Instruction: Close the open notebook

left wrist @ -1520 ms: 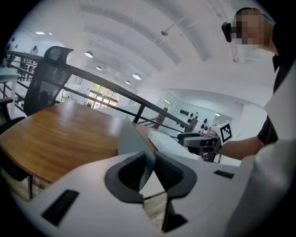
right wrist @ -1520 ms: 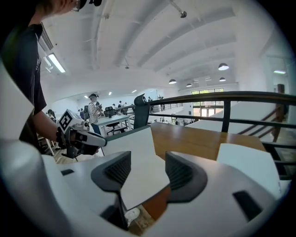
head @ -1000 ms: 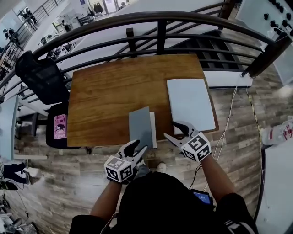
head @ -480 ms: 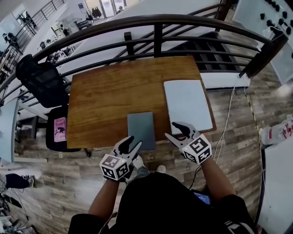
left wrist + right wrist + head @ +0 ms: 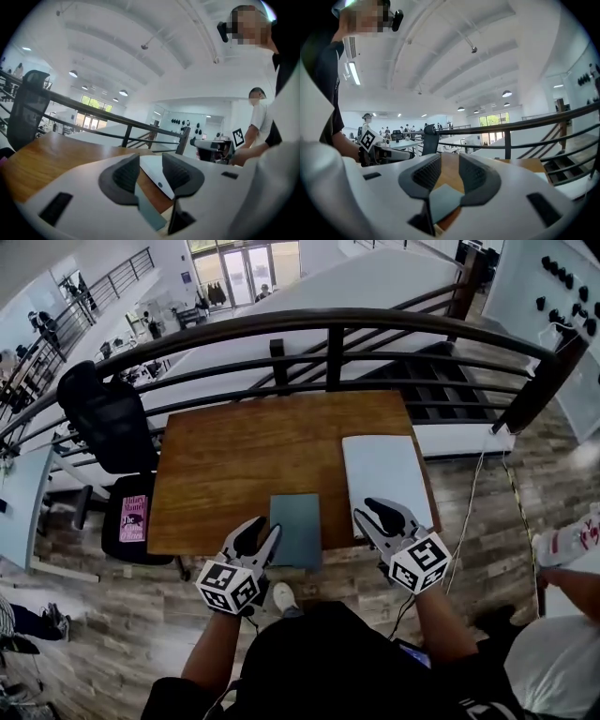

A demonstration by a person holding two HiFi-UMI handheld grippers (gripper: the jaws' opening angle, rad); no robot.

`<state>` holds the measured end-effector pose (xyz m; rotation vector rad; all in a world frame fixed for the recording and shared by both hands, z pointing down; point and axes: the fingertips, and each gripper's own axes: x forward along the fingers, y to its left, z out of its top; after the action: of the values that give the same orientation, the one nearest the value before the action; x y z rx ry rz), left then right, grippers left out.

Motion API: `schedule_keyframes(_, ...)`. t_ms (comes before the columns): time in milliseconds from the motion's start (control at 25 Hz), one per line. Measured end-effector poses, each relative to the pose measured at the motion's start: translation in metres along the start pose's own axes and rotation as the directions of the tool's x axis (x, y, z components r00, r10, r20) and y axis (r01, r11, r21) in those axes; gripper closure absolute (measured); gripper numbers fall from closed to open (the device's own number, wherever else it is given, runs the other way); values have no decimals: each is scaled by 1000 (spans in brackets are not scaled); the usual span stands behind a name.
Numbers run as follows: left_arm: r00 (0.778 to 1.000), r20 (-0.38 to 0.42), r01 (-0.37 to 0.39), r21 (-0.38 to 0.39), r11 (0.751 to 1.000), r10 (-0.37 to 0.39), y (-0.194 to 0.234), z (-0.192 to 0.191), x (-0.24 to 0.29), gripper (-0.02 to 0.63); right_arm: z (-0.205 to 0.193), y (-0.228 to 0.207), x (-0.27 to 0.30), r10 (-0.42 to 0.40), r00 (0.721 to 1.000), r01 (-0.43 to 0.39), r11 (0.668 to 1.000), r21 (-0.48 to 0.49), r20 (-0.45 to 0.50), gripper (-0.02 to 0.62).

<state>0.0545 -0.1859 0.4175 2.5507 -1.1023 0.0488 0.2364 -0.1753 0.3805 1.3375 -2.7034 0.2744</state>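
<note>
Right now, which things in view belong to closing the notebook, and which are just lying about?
Job: grey notebook, lying shut at the wooden table's near edge.
Lying about: white pad, black chair, pink book on a dark seat.

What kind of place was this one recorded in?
Probably an upper level in an open-plan office: a curved metal railing overlooks a lower floor with desks and people, and a wooden table and black office chair stand by it.
</note>
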Motion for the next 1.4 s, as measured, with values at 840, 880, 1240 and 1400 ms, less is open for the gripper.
schedule_keyframes(840,968,197,-171,60,983,156,-2,50,-77,552,33,25,-45,-59,984,46,996,77,166,600)
schedule_keyframes(880,968,199,-167,58,984,153,2,52,-79,552,33,27,-42,-70,984,57,995,78,167,600)
schedule_keyframes(1240,974,202,-121,63,991,106,34,69,-101,558,40,52,-18,-117,975,96,989,114,187,601)
schedule_keyframes(1400,977,194,-107,62,992,94,48,70,-105,558,38,58,-10,-129,976,107,986,127,177,601)
